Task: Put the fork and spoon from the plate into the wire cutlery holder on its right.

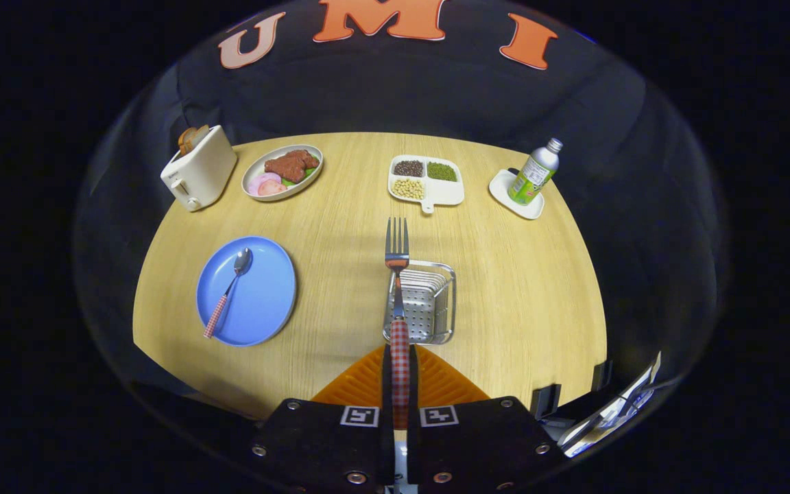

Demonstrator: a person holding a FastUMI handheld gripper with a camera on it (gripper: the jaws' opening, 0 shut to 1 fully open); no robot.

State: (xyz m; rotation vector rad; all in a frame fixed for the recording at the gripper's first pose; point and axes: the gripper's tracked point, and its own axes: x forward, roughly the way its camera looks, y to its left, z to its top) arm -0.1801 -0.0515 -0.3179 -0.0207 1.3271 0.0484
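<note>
I am clamping my tool (400, 384) on the fork (398, 288), both fingers pressing its red-checked handle from either side. The fork is pointing straight ahead toward twelve o'clock, its slim metal neck and four shiny tines hanging above the wire cutlery holder (429, 302), a boxy chromed basket with a perforated floor standing just ahead of my fingers on the pale wood-grain tabletop (518, 288). At about ten o'clock, the spoon (229, 290) is lying on the round, smooth blue plate (265, 302), checked handle nearest me, polished bowl farther off. Beyond, along the tabletop's far edge, are sitting a rounded cream toaster (201, 176) at eleven, an oval dish of food (282, 172), a white divided tray of beans (426, 181) at twelve, and a green-labelled bottle (535, 172) at one.
</note>
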